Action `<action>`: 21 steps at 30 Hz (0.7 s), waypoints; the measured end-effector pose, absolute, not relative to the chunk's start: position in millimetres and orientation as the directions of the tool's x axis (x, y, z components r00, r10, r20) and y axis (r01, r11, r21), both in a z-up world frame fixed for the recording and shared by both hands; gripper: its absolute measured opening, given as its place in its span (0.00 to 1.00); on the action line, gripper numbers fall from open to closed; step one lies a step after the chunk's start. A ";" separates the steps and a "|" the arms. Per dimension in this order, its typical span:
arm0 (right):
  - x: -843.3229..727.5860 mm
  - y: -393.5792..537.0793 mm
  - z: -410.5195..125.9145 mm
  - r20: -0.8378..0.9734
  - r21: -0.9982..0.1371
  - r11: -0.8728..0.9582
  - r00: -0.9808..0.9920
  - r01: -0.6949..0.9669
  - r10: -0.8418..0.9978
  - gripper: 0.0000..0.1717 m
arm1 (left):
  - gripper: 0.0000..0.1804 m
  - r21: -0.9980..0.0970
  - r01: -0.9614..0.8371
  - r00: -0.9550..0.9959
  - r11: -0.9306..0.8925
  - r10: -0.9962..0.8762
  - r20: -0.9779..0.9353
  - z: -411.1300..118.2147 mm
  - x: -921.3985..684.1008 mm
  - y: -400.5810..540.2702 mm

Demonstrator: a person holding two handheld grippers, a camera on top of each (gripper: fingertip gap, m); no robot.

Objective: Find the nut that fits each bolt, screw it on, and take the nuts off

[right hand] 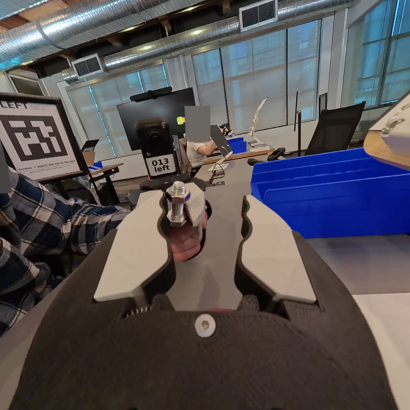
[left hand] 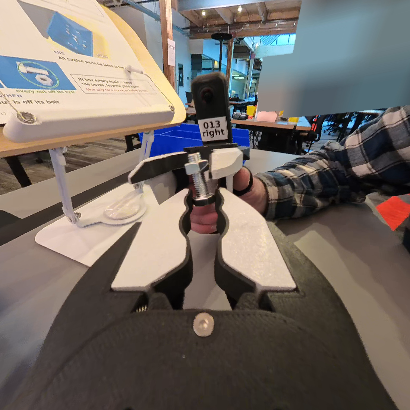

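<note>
A grey table (left hand: 332, 255) in an open workshop. Above it stands a steel bolt (left hand: 199, 184), upright, with a hex nut (left hand: 195, 167) part-way up the thread. The left gripper (left hand: 203, 200) is clamped on the bolt's head. The right gripper (right hand: 205, 213) is spread wide, gripping nothing, one finger beside the nut. A blue bin (right hand: 332, 195) sits at two o'clock. Both parts look rigid, dense and slick, so the flats of the nut seem the best hold.
</note>
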State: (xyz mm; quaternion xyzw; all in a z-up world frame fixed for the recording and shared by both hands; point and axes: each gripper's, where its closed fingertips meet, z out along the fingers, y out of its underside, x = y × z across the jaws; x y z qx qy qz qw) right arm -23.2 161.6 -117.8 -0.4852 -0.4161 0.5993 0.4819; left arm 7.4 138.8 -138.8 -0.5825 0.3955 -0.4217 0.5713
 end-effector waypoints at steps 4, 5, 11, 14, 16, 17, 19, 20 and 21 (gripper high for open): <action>-8.9 181.6 -122.7 -0.226 -0.952 -0.227 -0.028 -0.205 0.974 0.30 | 0.10 -0.995 0.098 0.310 -0.033 -0.949 0.062 -123.0 -1.7 135.6; -6.2 187.4 -125.0 -0.248 -0.948 -0.246 -0.017 -0.203 0.969 0.32 | 0.10 -0.996 0.088 0.320 -0.025 -0.946 0.052 -123.5 -2.9 136.3; -21.5 157.8 -111.7 -0.193 -0.957 -0.210 -0.098 -0.200 0.976 0.38 | 0.10 -0.998 0.034 0.305 -0.052 -0.950 0.060 -138.9 4.6 138.0; -28.8 150.0 -113.9 -0.178 -0.965 -0.195 -0.105 -0.176 0.978 0.37 | 0.10 -0.999 0.021 0.297 -0.048 -0.953 0.052 -140.4 8.2 135.9; -27.2 152.6 -113.7 -0.188 -0.962 -0.203 -0.100 -0.181 0.977 0.36 | 0.10 -0.999 0.024 0.292 -0.048 -0.955 0.053 -139.7 8.9 134.7; -25.1 155.7 -113.8 -0.193 -0.960 -0.207 -0.094 -0.186 0.977 0.36 | 0.10 -0.999 0.026 0.292 -0.045 -0.955 0.050 -139.0 8.8 134.3; -20.1 162.5 -114.0 -0.200 -0.957 -0.213 -0.082 -0.197 0.976 0.39 | 0.10 -0.998 0.037 0.297 -0.049 -0.953 0.058 -136.5 7.1 135.3; -17.6 166.4 -114.9 -0.206 -0.955 -0.216 -0.074 -0.201 0.976 0.40 | 0.10 -0.997 0.049 0.298 -0.053 -0.952 0.065 -135.1 5.2 136.1; -14.5 172.2 -117.1 -0.217 -0.953 -0.224 -0.057 -0.203 0.974 0.33 | 0.10 -0.996 0.065 0.298 -0.053 -0.952 0.070 -132.9 2.9 136.4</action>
